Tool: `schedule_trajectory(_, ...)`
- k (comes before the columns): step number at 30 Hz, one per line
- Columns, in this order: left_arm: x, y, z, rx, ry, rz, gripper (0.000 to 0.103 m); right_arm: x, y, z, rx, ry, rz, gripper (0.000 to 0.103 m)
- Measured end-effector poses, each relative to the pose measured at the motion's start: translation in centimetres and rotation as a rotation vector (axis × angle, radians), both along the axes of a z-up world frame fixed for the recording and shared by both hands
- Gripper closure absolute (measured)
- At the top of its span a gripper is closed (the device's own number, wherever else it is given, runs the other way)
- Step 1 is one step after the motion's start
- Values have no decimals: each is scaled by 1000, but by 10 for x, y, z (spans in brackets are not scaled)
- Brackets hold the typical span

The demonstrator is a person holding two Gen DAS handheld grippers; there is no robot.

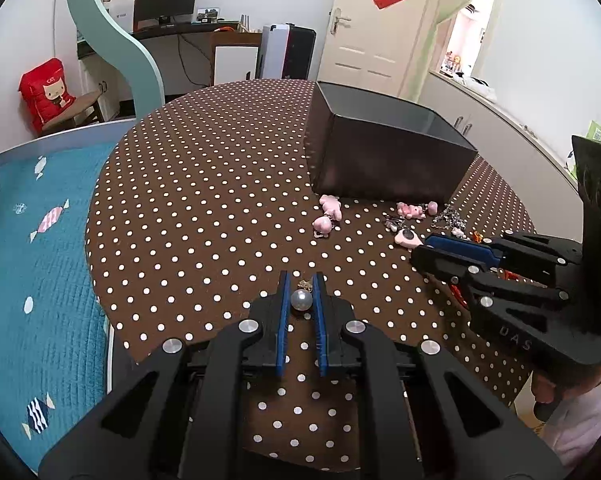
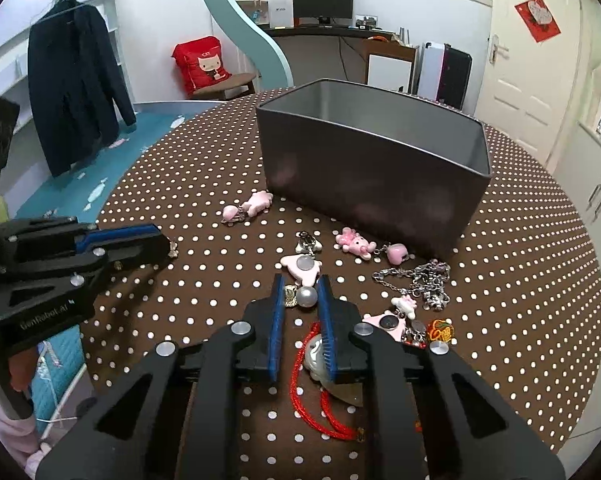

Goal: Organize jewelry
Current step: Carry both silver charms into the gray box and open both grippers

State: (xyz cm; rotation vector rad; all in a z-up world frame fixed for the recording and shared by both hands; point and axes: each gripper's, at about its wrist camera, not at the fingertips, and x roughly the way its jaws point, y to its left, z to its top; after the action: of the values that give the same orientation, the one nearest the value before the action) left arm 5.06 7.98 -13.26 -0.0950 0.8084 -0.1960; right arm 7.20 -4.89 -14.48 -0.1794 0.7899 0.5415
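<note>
A dark grey metal box stands open on the brown polka-dot table; it also shows in the right wrist view. My left gripper is shut on a pearl bead with a small gold charm. My right gripper is shut on a second pearl bead with a gold charm. Pink charms, a silver chain and a red cord lie in front of the box.
A pink keychain pair lies left of the box front. The right gripper's body reaches in from the right in the left wrist view. A bed with a blue cover lies left of the table.
</note>
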Motion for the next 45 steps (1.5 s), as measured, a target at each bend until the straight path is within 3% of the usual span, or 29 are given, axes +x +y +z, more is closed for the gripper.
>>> schedule_trajectory(12,7,-4,14,-12,-27,1,92,3,-13,7,28,-8,-29,90)
schedule_trajectory(23,23,-30,39,-21,-82,-79,92,2,-37,30,56,-64,-106,90)
schedule_trajectory(30,43,-48,63,-46,-128,-144,92,17,-48,49,76,-91,-153,90)
schedule_trajectory(37,68,-55,83,-58,-164,-137,92,44,-49,63,108,-113,-182,90)
schedule_trajectory(45,96,-59,76,-29,-125,-114,91,65,-45,57,108,-85,-205,87)
